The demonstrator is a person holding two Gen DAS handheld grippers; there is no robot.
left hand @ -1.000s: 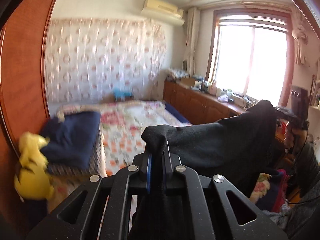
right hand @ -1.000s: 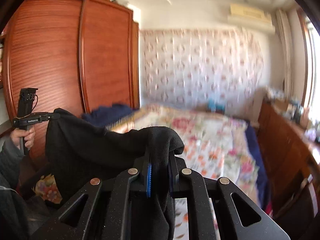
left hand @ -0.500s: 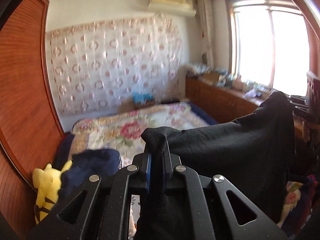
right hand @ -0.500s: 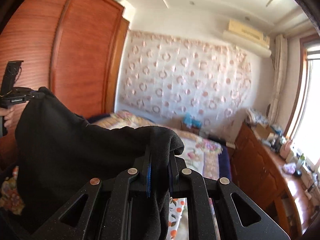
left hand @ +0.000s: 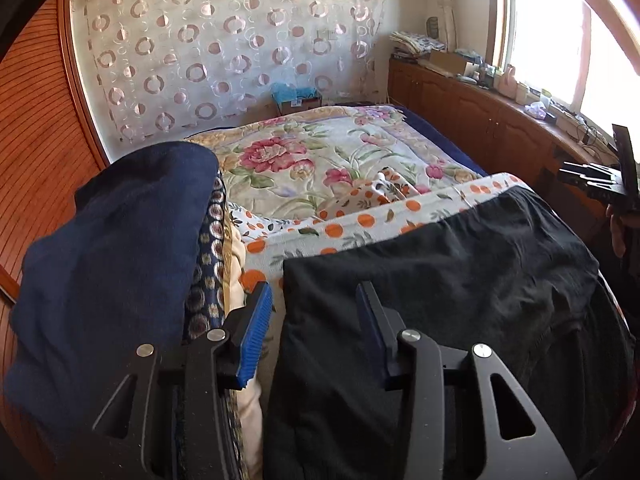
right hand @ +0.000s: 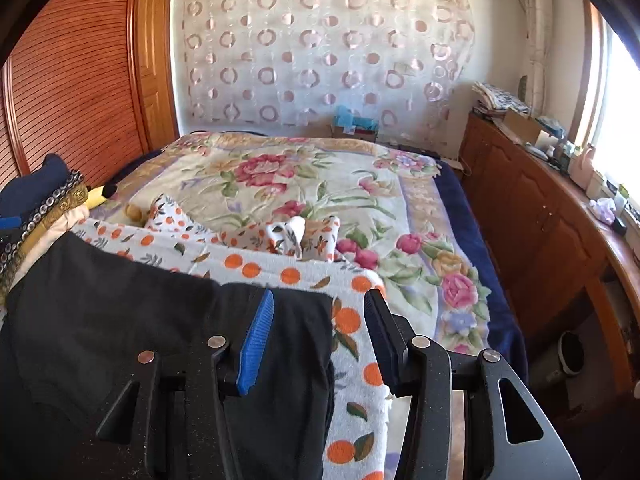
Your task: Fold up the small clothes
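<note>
A black garment (left hand: pixel 460 280) lies spread flat on an orange-dotted white towel (left hand: pixel 360 220) at the near end of the bed. Its left edge sits under my left gripper (left hand: pixel 314 314), whose jaws are opening; the blue pads (left hand: pixel 256 328) stand apart and do not press the cloth. In the right wrist view the garment's (right hand: pixel 140 320) right corner lies between the jaws of my right gripper (right hand: pixel 320 320), which are also opening and free of the cloth. The right gripper (left hand: pixel 592 182) also shows at the far right of the left wrist view, held by a hand.
A stack of folded bedding with a navy blanket (left hand: pixel 112 248) on top stands left of the garment. Small orange-print clothes (right hand: pixel 296 236) lie on the floral bedspread (right hand: pixel 300 176). A yellow plush toy (right hand: pixel 98 196) and a wooden wardrobe (right hand: pixel 80 80) are at the left; a cluttered wooden cabinet (right hand: pixel 540 208) runs along the right.
Both grippers came down from mid-air to the bed with the black garment stretched between them. It now lies flat on the dotted towel, and both pairs of jaws have let go of it.
</note>
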